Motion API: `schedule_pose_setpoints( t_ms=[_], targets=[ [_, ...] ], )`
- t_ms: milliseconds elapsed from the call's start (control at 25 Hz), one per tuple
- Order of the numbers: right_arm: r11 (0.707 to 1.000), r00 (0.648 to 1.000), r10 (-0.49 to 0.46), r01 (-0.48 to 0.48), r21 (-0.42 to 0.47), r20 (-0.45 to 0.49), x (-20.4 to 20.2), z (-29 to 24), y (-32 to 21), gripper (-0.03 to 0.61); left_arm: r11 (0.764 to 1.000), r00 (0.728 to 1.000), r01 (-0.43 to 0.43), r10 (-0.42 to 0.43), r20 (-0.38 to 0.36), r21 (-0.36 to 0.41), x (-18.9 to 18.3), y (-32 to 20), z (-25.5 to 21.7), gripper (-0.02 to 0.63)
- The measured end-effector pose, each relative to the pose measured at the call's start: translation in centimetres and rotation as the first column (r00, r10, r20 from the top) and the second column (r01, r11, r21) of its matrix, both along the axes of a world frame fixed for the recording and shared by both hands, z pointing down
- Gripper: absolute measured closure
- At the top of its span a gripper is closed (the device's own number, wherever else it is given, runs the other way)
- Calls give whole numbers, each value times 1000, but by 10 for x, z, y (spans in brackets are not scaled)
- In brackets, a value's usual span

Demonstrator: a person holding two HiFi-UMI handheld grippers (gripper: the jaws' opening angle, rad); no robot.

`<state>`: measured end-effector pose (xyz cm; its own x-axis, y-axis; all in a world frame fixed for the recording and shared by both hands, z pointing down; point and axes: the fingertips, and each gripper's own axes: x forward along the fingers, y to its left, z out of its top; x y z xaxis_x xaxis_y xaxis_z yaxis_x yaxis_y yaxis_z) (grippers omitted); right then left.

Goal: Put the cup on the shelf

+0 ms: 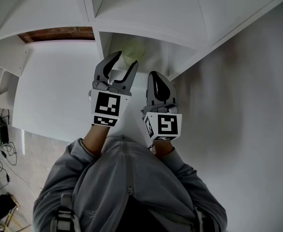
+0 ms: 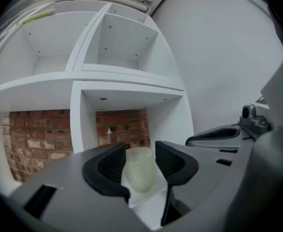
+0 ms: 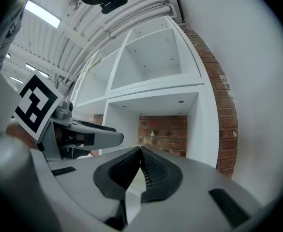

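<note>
Since the cup (image 1: 134,50) stands upright on the floor of a shelf (image 2: 126,79) compartment, straight ahead of the left gripper (image 1: 126,61), we judge the placing all but done. That gripper's jaws stand apart and clasp nothing; the cup sits just beyond their tips, framed between them. Our right gripper (image 1: 156,76) is beside the left, jaws closed together and empty. We think the coming move is a straight pull back that doesn't knock the cup.

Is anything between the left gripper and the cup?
Nothing visible. The cup stands on the shelf, in line with the gap between the open jaws of the left gripper, with nothing else in front of it.
</note>
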<state>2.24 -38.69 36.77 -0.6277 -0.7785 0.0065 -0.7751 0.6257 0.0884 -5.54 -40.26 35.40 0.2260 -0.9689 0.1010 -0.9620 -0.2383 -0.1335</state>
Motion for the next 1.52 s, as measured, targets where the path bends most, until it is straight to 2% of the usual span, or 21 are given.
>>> schedule_pose_setpoints(
  t_ms=[160,360,680,1280,1520],
  targets=[
    [1000,1000,2,-2,10,5,-1,-6,9,551,1000,1000,-2,2,3,8,1,15,-4,537],
    [999,1000,17,-18,29,5,0,-17,22,551,1000,1000,2,-2,2,8,-1,35,-8,606],
    [998,998,52,-53,43,23,10,-32,44,551,999,998,11,-9,-58,31,-8,69,-15,607],
    [994,996,85,-87,62,21,28,-37,91,551,998,998,8,-4,-70,61,-3,120,-13,607],
    [996,998,67,-66,56,-11,22,-27,101,552,999,998,-5,7,-64,32,3,131,-3,607]
  ],
)
